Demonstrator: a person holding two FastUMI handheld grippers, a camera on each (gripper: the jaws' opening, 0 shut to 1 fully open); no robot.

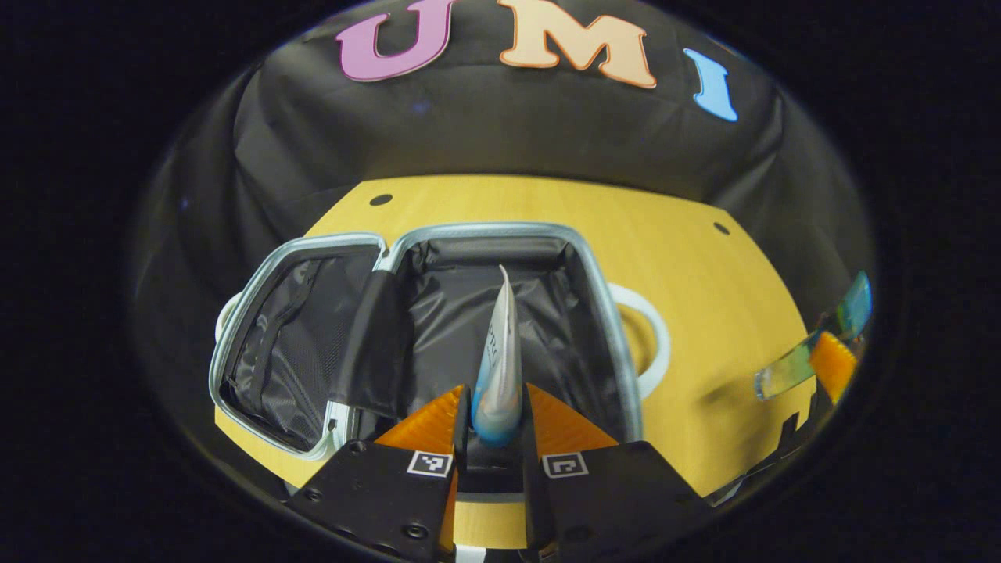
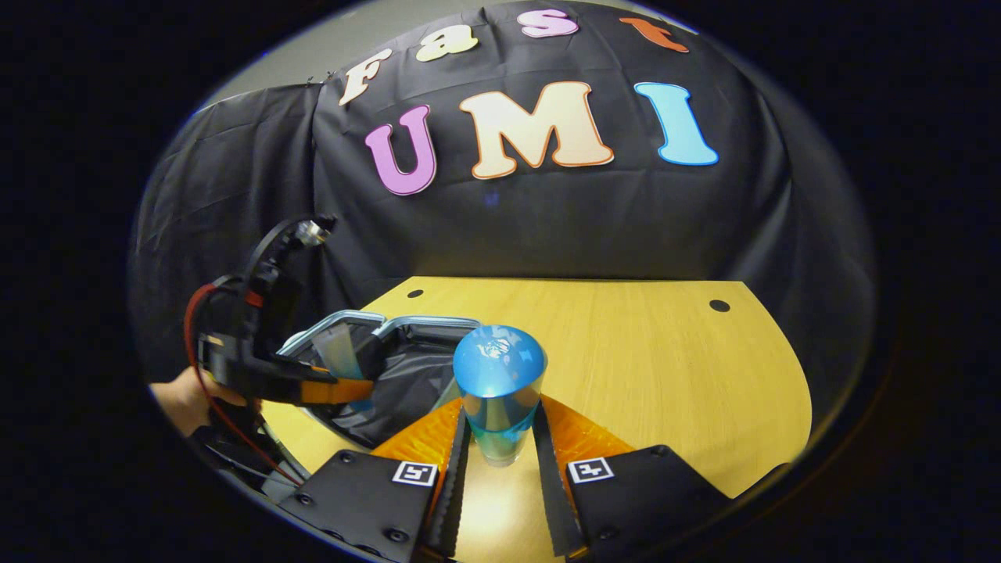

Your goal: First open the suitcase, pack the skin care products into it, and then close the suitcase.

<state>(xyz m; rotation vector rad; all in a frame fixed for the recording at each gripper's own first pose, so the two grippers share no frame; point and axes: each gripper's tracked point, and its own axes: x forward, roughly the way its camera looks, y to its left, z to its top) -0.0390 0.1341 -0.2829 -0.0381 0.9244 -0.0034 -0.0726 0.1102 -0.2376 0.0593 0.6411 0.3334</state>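
Left gripper view has the suitcase lying open on the table, and the left gripper pinching a tube above its dark lining — packing is under way. From the right gripper view, the right gripper is clamped on a blue-capped bottle, held over bare wood just beside the case. Next, I'd judge, the tube wants lowering inside and letting go; the bottle must then travel across.

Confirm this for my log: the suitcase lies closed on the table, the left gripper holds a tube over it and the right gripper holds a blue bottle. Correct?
Not quite: the suitcase lies open, its lining exposed in the left gripper view. The rest stands: the left gripper holds the tube over it, and the right gripper holds the blue bottle.
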